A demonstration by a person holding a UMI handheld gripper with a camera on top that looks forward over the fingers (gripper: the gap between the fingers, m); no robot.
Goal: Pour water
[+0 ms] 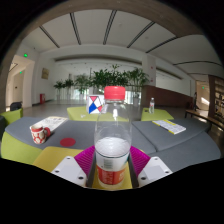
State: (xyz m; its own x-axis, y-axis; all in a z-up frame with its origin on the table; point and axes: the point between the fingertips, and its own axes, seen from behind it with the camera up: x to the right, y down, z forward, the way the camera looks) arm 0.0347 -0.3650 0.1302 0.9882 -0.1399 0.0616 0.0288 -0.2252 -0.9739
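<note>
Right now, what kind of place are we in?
Probably a big lobby or lounge: potted plants along the back, a high paneled ceiling, and a table. The gripper holds a clear cup.

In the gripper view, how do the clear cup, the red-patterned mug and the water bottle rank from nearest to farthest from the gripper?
1. Clear cup: between the fingers of the gripper.
2. Red-patterned mug: ahead, off to the left.
3. Water bottle: far across the table, to the right.
</note>
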